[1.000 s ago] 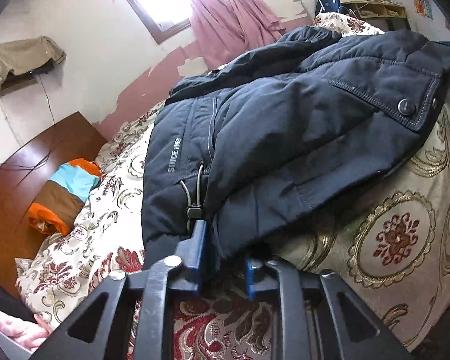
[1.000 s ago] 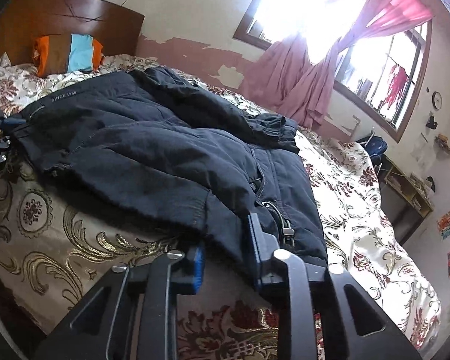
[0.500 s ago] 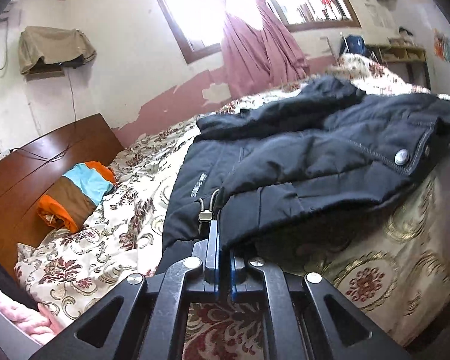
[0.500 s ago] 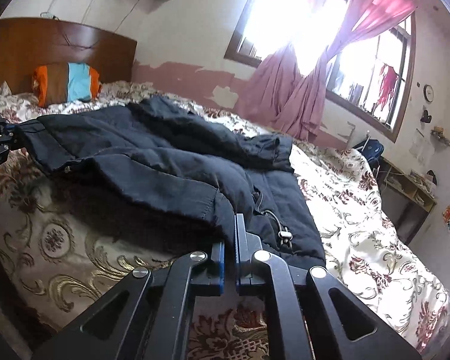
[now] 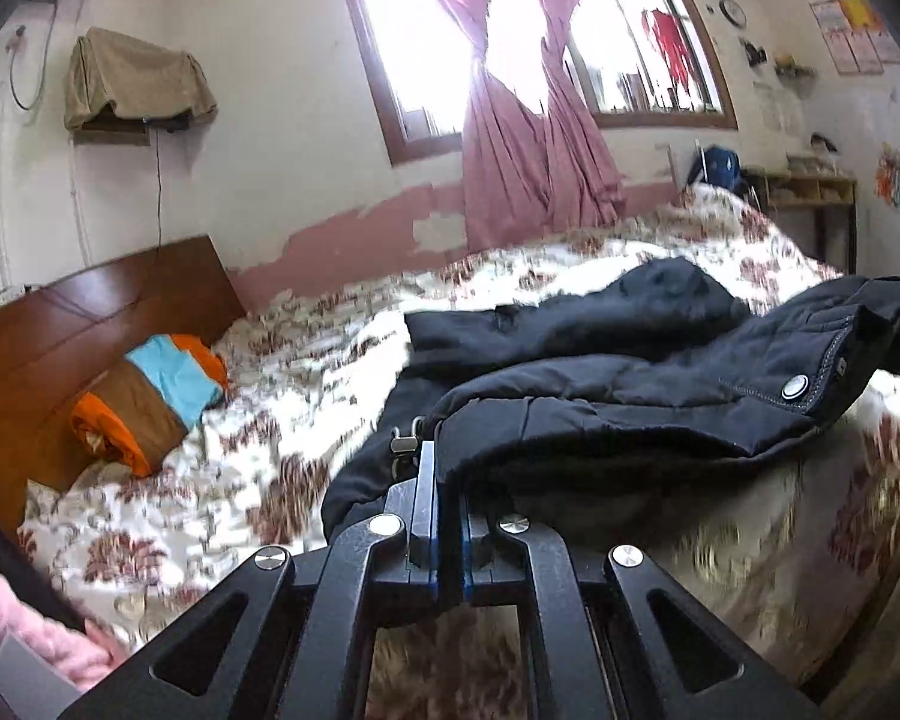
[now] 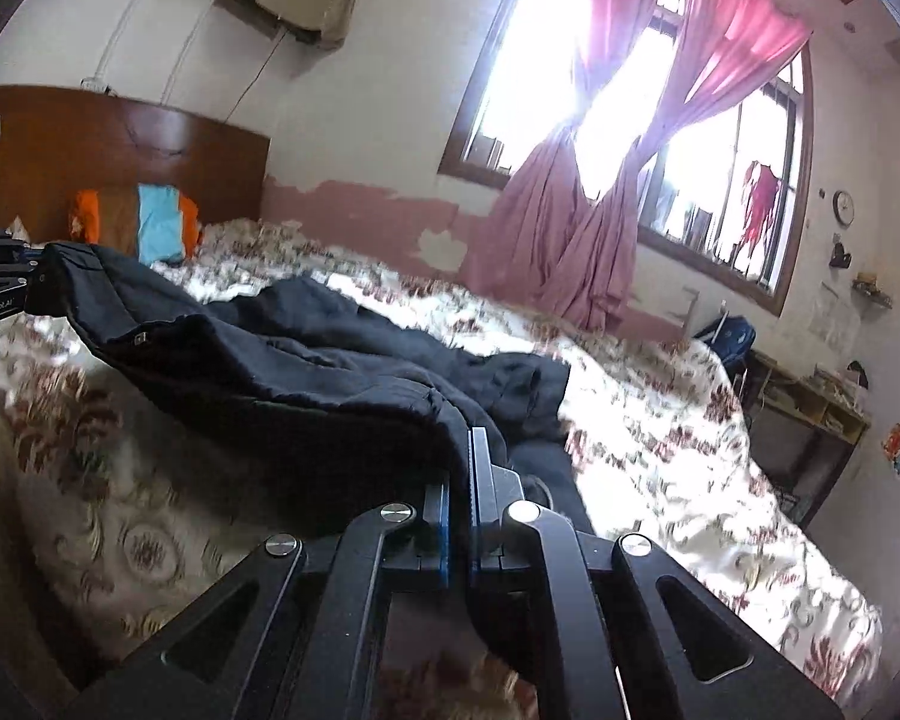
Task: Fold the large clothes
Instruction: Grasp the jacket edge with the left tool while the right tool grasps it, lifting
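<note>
Each claw, the left claw (image 5: 447, 483) and the right claw (image 6: 463, 465), pinches a near corner of the dark jacket (image 5: 642, 384) held up off the bed (image 5: 306, 360), and the heavy jacket could slip out if pulled fast.

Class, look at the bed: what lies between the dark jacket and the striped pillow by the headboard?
Only bare floral bedspread separates the dark jacket from the striped pillow; the left wrist view shows it best.
</note>
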Available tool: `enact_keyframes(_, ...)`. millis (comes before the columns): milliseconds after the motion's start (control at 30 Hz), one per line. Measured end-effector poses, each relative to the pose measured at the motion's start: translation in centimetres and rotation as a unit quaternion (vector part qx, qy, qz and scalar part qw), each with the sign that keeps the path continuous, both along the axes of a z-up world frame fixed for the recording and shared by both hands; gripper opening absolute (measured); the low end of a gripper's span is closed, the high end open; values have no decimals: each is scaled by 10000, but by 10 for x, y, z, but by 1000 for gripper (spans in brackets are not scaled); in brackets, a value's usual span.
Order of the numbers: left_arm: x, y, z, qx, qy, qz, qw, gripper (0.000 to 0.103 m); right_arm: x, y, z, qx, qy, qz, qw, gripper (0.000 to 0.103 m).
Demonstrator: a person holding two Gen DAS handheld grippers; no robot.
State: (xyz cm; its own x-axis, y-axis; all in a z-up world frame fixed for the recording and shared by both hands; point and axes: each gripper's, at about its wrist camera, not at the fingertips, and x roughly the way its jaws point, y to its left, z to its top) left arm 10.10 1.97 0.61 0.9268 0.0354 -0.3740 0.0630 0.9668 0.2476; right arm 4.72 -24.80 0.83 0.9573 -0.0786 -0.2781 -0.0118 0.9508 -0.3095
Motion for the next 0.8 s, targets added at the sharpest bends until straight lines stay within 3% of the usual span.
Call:
enact_keyframes(300, 68, -13, 48, 231, -458, -80, 9986, 5, 70, -9, 38, -147, -568, -110, 9982, 3)
enact_keyframes(533, 110, -23, 56, 297, -554, -57, 9980, 5, 121, -9, 44, -152, -707, -216, 9971, 3)
enact_keyframes(800, 165, -28, 62, 99, -579, 102, 9982, 5, 192, -9, 54, -150, -718, -308, 9968, 3)
